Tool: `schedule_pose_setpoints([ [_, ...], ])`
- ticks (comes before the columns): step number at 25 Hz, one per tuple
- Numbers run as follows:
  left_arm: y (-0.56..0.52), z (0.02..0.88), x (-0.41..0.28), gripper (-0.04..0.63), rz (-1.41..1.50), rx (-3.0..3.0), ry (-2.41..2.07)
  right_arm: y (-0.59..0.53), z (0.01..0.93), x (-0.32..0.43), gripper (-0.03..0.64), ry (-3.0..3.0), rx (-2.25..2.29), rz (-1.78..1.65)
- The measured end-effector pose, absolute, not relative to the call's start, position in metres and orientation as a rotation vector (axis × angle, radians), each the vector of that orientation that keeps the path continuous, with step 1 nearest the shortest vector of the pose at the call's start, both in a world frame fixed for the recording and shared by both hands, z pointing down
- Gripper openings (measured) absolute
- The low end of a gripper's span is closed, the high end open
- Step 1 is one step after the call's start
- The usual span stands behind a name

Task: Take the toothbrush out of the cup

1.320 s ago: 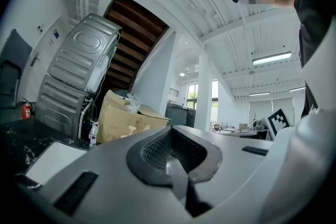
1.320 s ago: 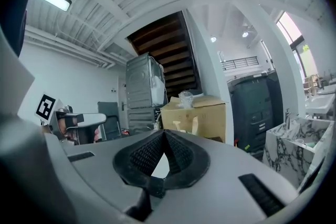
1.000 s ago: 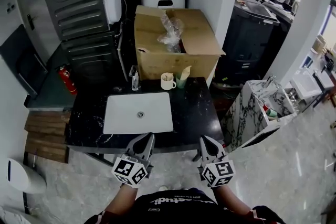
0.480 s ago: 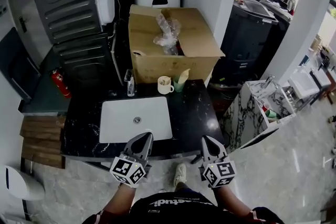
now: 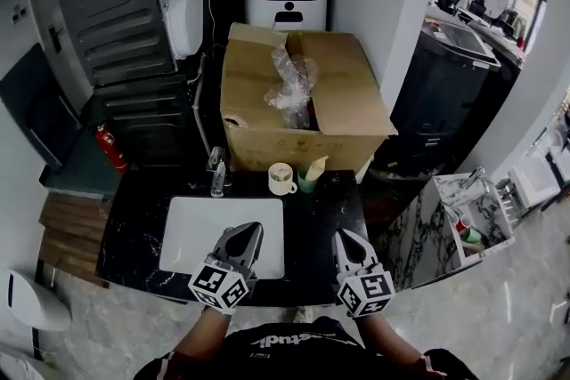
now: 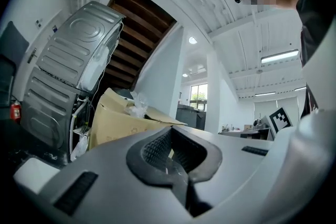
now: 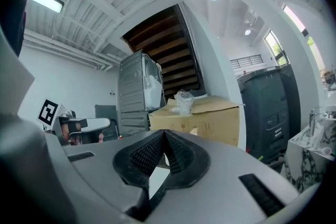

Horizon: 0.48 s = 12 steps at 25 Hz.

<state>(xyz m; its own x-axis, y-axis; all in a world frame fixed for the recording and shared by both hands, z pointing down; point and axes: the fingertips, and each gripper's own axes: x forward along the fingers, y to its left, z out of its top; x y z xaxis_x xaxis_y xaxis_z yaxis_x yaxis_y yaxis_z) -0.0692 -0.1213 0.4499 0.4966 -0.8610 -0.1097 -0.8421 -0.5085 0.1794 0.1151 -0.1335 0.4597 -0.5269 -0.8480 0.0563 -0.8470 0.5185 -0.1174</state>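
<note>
My left gripper and right gripper are both clenched on nothing, over the near edge of the dark counter, the left above the white basin. At the back edge stands the green cup, a pale toothbrush-like piece upright inside, just beside a white mug.
</note>
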Motion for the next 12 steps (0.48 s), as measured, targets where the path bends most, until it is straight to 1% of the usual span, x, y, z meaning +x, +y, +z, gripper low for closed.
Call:
schedule_pose_setpoints([
  [6,-0.173,0.445,-0.057,0.015,-0.265,2.615,-1.571,-0.186,0.464,0.117,0.036,2.778,-1.453,-0.212],
  [12,-0.199,0.450,-0.057,0.014,-0.232,2.618,-1.531,-0.214,0.474,0.117,0.037,2.756,-1.484,-0.264],
])
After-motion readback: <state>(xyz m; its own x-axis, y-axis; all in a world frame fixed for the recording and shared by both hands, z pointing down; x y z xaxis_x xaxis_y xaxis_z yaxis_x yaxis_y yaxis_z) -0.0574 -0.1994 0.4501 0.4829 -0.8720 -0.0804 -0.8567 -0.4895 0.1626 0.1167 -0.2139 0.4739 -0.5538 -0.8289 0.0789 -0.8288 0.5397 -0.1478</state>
